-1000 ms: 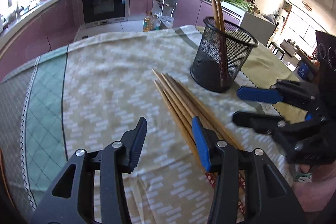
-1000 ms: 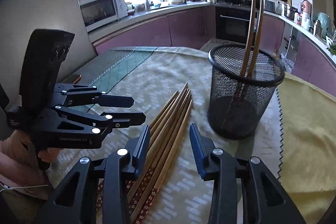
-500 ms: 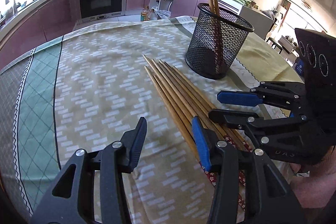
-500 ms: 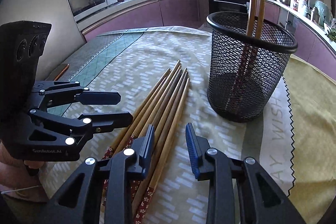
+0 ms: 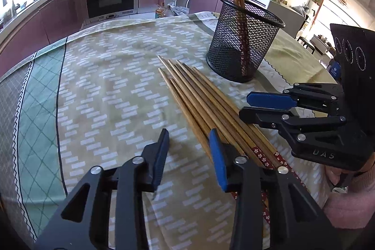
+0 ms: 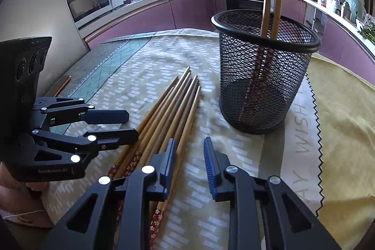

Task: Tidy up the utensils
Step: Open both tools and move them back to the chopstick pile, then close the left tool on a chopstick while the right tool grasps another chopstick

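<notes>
You are at the pick-up step: two chopsticks stand in the cup (image 6: 264, 67), and the other chopsticks (image 5: 211, 107) lie bundled on the cloth (image 5: 105, 90) beside it. Your left claw (image 5: 188, 156) and right claw (image 6: 187, 161) have just been closing, yet both grip nothing; each blue pad stands apart from the wood. Next, I think, you must put one claw around a single stick. Compared with a second ago, the cup looks nearer.

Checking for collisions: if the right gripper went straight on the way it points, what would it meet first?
Probably the bare patterned tablecloth: the right gripper aims between the brown wooden chopsticks on the cloth and the black mesh cup. Depth is unclear.
</notes>
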A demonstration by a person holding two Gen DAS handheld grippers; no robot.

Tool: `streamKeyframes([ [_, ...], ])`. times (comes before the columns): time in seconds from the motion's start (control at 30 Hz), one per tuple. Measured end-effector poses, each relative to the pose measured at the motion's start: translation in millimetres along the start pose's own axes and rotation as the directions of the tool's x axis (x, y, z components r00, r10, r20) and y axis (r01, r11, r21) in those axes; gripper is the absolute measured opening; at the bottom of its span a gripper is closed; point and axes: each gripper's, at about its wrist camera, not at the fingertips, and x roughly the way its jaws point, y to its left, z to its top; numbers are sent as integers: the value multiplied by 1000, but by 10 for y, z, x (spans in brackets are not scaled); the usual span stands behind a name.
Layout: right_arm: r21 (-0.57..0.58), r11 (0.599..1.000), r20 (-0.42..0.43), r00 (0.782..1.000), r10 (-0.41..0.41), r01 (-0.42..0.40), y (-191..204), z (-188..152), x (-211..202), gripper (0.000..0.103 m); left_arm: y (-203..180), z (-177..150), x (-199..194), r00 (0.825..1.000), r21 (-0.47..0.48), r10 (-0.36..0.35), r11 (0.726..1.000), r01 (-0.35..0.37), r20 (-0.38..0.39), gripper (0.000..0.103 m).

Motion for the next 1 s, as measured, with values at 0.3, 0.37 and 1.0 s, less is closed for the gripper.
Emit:
streamKeyframes([
  [0.3, -11, 1000, -17, 1000, -23, 23, 16, 37, 80, 20, 19, 49, 57, 999, 19, 25, 1000, -25, -30, 25],
  [0.37, -19, 999, -19, 999, -35, 34, 32, 64, 109, 20, 34, 76, 82, 999, 19, 32, 999, -31, -29, 25],
  [1.0, 48, 999, 20, 1000, 11, -11, -58, 95, 20, 5, 132, 109, 55, 999, -73, 46, 996, -46, 5, 8],
])
